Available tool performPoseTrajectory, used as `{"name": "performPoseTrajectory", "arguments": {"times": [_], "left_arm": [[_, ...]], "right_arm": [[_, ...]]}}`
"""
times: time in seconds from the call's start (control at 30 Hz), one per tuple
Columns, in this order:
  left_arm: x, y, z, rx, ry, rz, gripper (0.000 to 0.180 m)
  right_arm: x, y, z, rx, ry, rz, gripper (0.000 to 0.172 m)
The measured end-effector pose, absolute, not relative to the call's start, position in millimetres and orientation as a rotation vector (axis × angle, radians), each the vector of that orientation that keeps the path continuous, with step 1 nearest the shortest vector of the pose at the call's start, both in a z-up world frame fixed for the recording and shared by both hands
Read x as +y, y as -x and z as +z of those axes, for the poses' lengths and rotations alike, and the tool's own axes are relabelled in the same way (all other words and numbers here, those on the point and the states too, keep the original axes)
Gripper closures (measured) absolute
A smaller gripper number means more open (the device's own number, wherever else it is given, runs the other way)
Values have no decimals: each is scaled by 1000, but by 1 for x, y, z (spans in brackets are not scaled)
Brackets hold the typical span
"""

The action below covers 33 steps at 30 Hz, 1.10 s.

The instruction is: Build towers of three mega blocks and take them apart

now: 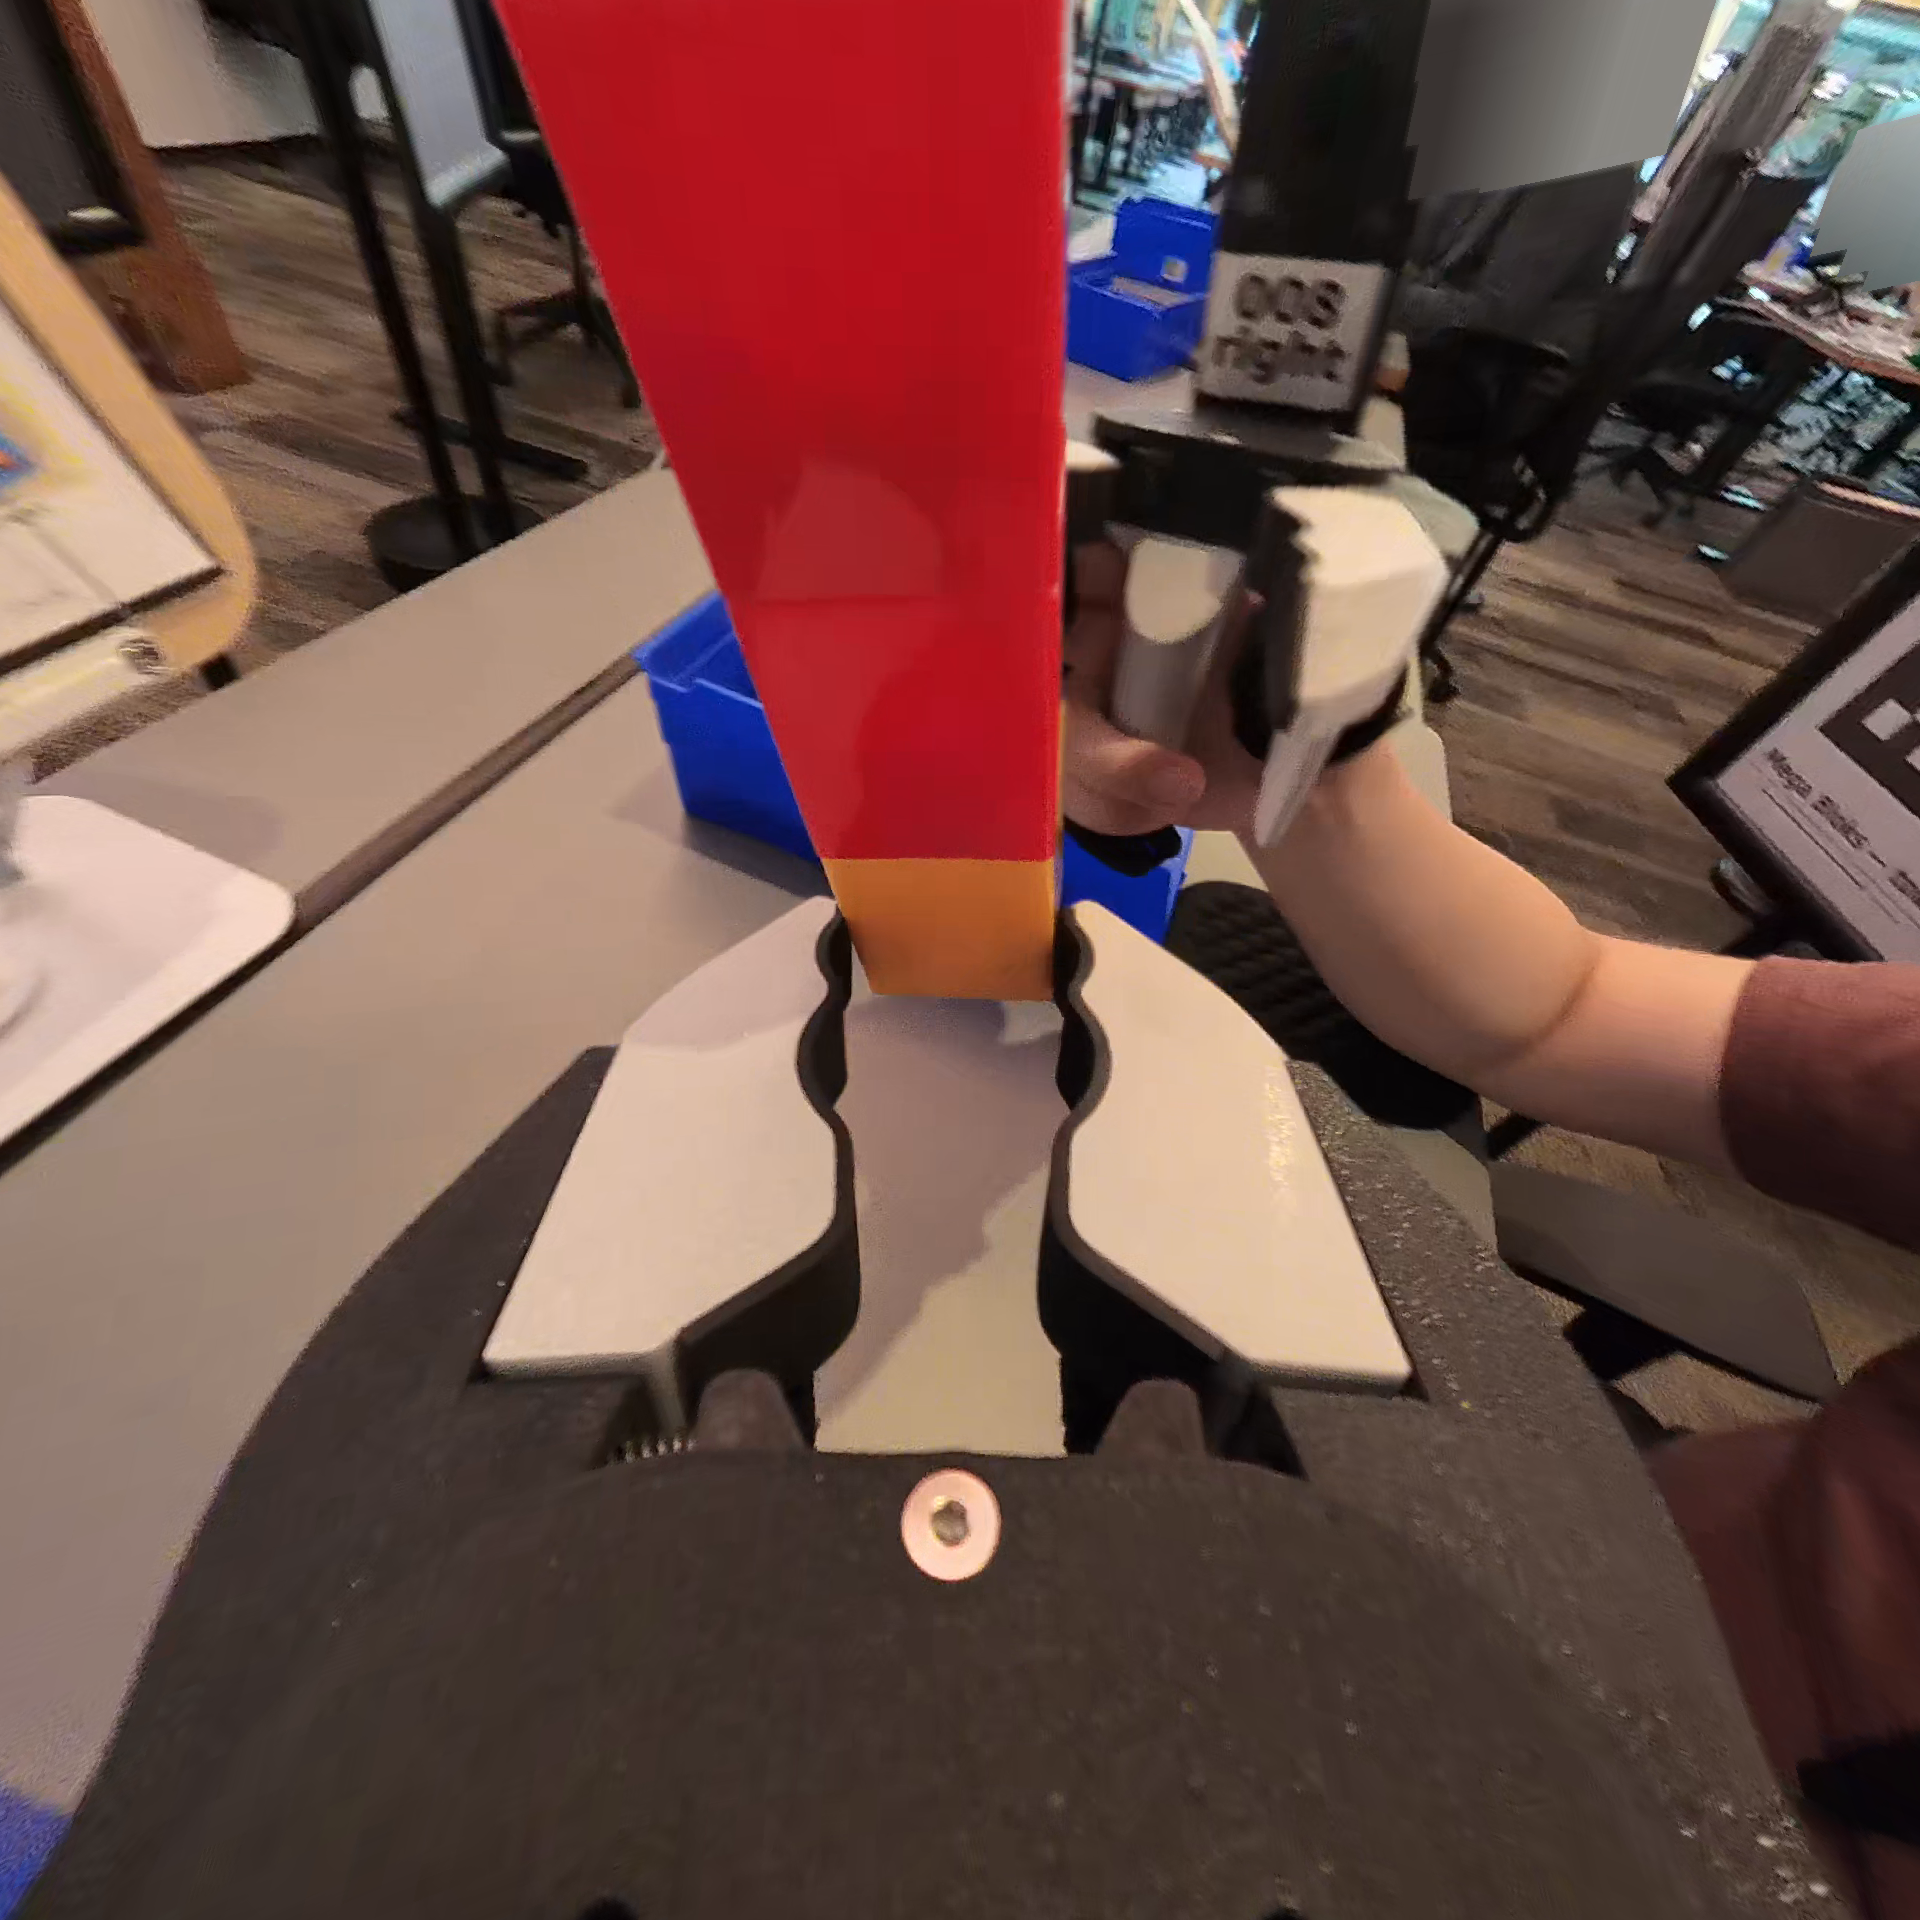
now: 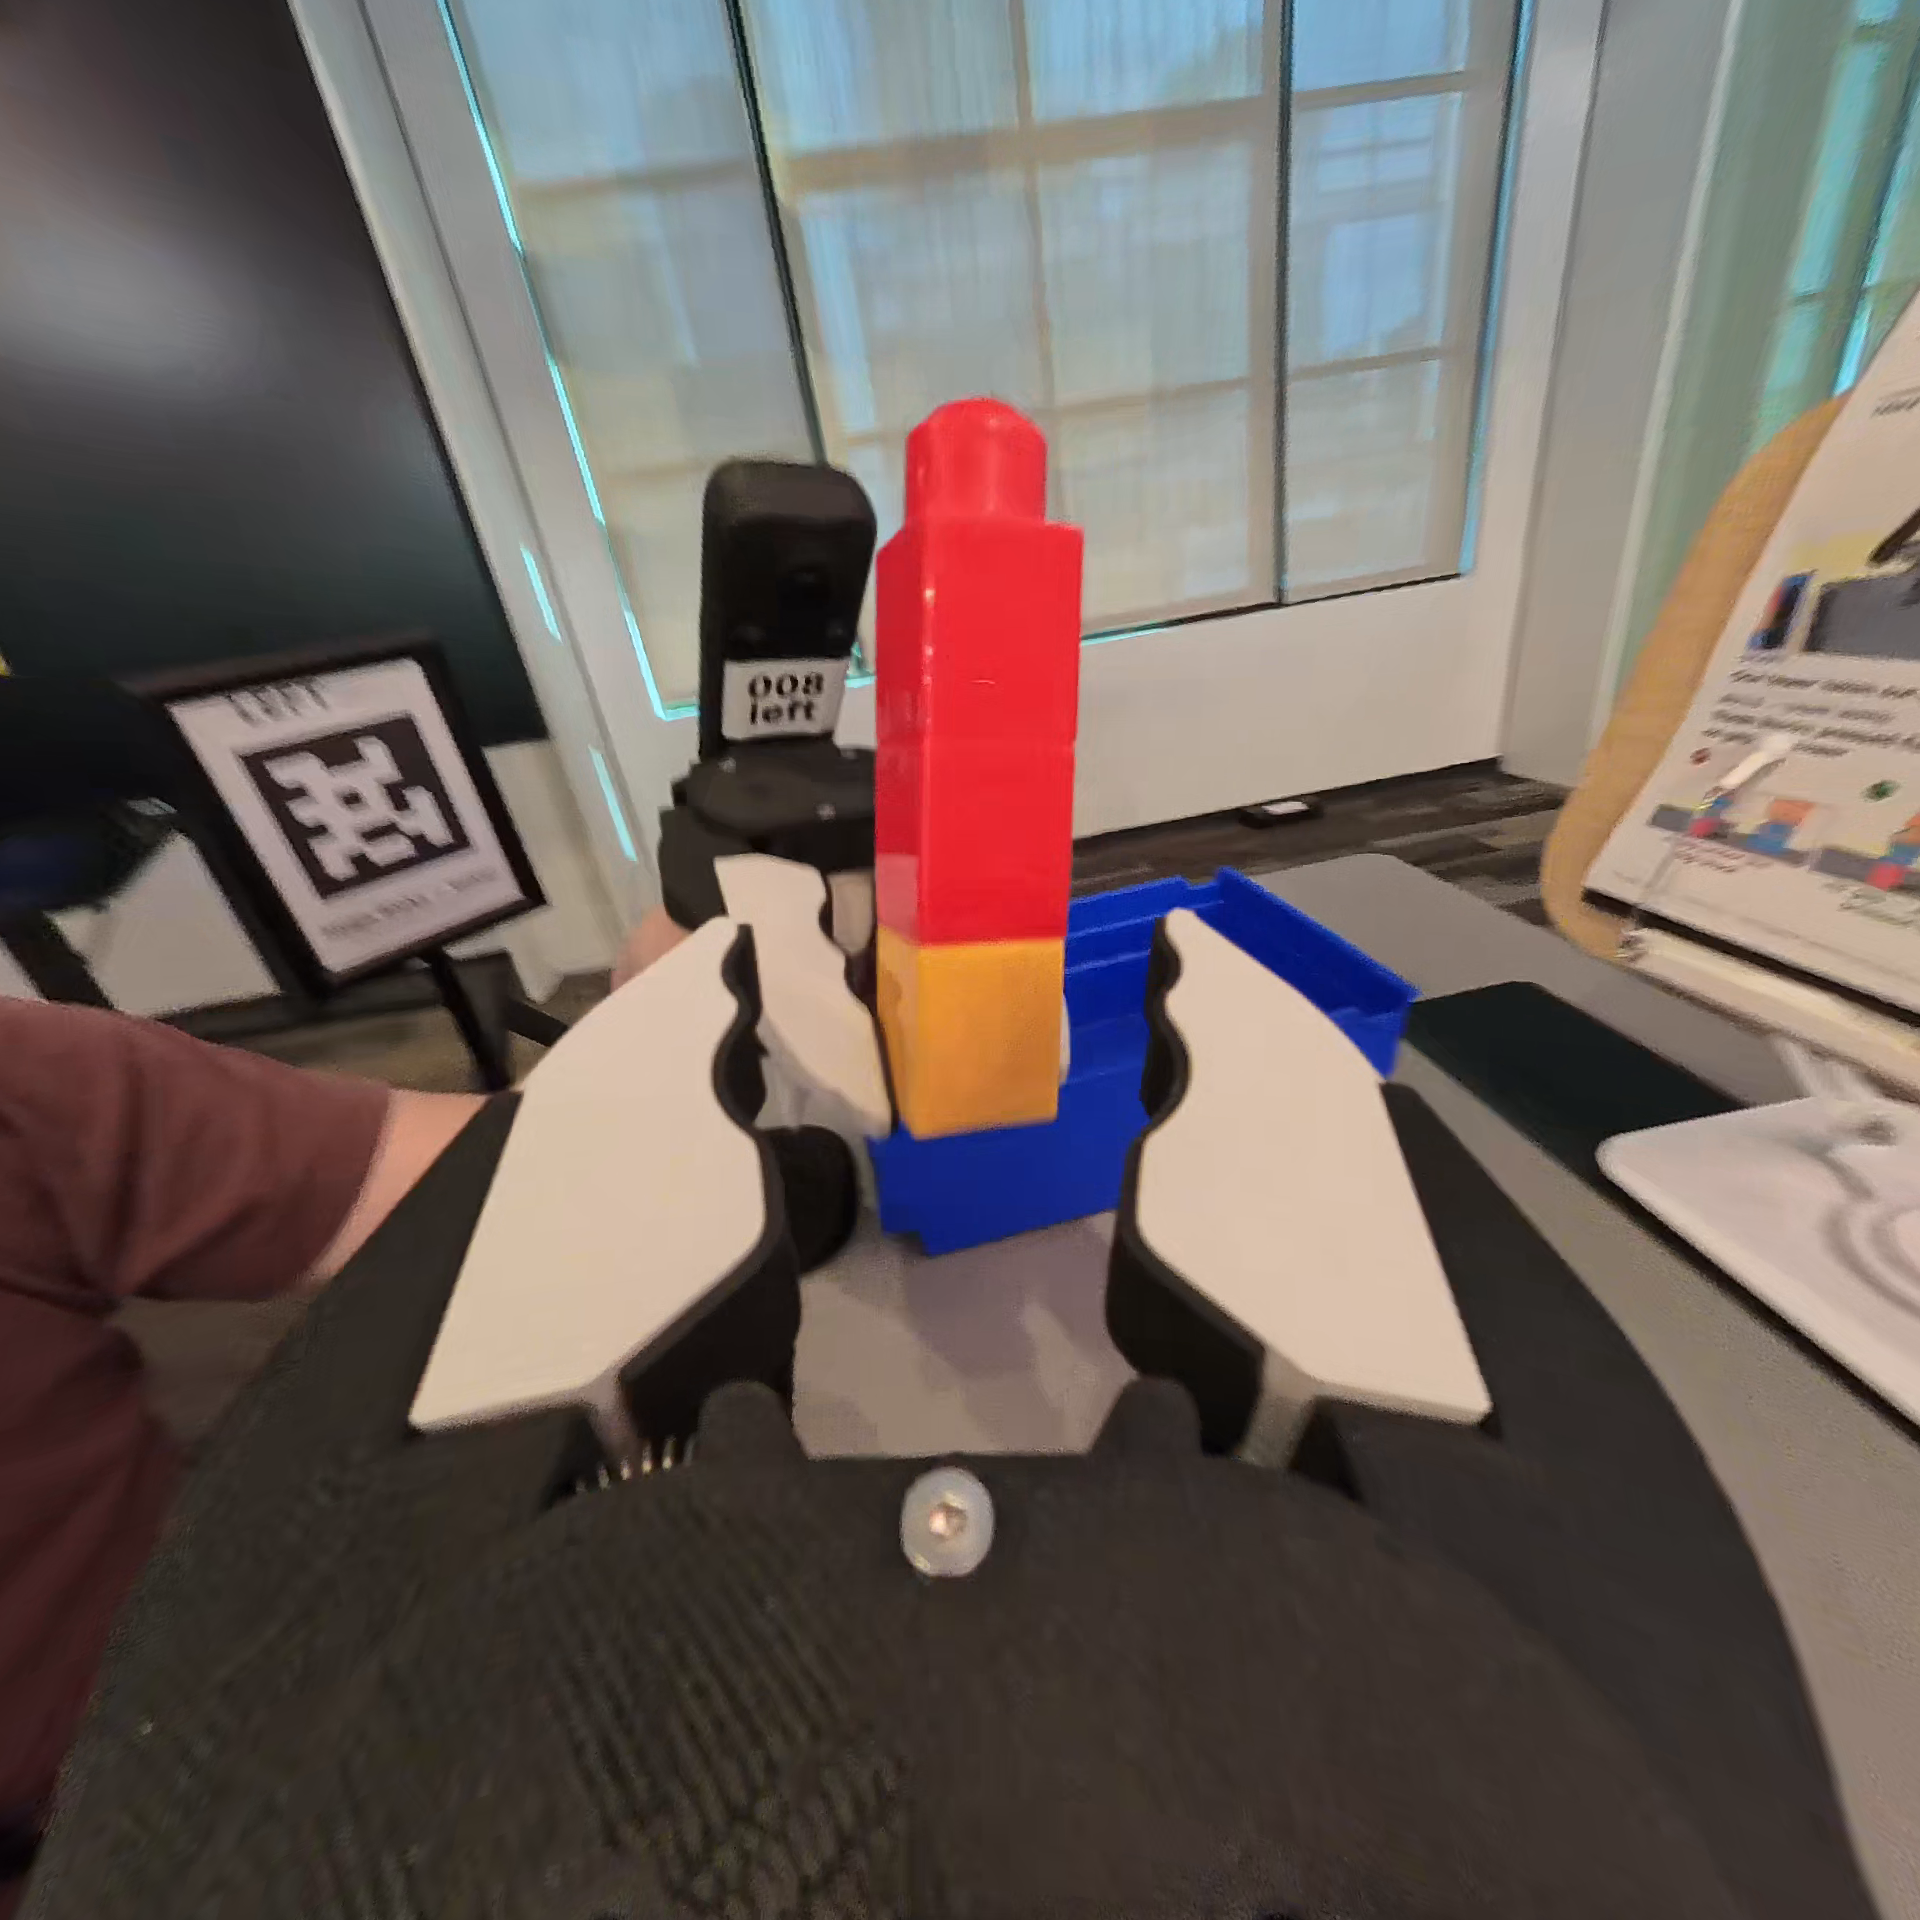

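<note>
Left tongs (image 1: 951, 956) clamping orange block (image 1: 951, 925), red-topped tower (image 2: 971, 769) — upright

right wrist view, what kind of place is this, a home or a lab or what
Most likely a lab or office workspace set up for recording: a framed marker sign on a stand, an instruction board on an easel, grey tables and, in the left wrist view, office chairs on wood-look flooring.

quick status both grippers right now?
Left gripper: closed on the orange plastic block at the base of the red-and-orange tower.
Right gripper: open, fingers apart on either side of the tower, holding nothing.
</note>
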<state>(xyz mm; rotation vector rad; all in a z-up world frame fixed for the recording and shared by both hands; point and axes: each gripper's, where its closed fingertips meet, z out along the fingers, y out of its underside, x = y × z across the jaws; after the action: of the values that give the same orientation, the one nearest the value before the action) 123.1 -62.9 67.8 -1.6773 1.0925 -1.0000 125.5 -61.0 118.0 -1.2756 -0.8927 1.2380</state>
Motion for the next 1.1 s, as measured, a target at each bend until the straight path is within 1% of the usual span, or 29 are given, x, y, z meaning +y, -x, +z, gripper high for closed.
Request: {"name": "performPoseTrajectory", "arguments": {"times": [0.13,0.23,0.3,0.33,0.47,0.5,0.53,0.57,0.63,0.7,0.8,0.87,0.9,1.1], "left_arm": [[-74,-138,57,1166,1684,-1014,143],[-76,-140,52,1198,1684,-998,143],[-78,-141,51,1206,1682,-1026,143],[-80,-142,51,1207,1682,-1049,143],[-80,-145,49,1190,1680,-1080,143],[-79,-145,49,1179,1690,-1097,137],[-79,-145,49,1167,1699,-1120,122],[-79,-144,50,1159,1704,-1142,113],[-74,-141,57,1112,1683,-1167,108],[-69,-136,69,1052,1637,-1197,106],[-66,-125,91,960,1537,-1288,108],[-59,-117,101,891,1496,-1300,114],[-57,-114,102,881,1491,-1288,117],[-57,-114,95,942,1502,-1236,116]], "right_arm": [[-59,-123,106,-918,1315,1333,103],[-65,-122,105,-961,1289,1389,120],[-66,-124,106,-963,1282,1436,135],[-66,-125,105,-970,1282,1443,136],[-66,-129,102,-987,1284,1460,136],[-65,-128,101,-991,1291,1448,136],[-63,-128,98,-996,1302,1431,137],[-63,-127,96,-1007,1311,1416,136],[-64,-126,92,-1031,1325,1398,137],[-63,-124,87,-1054,1346,1377,136],[-63,-119,76,-1094,1390,1344,136],[-66,-115,70,-1133,1406,1334,136],[-67,-112,67,-1149,1410,1326,136],[-71,-105,57,-1196,1447,1325,136]]}}
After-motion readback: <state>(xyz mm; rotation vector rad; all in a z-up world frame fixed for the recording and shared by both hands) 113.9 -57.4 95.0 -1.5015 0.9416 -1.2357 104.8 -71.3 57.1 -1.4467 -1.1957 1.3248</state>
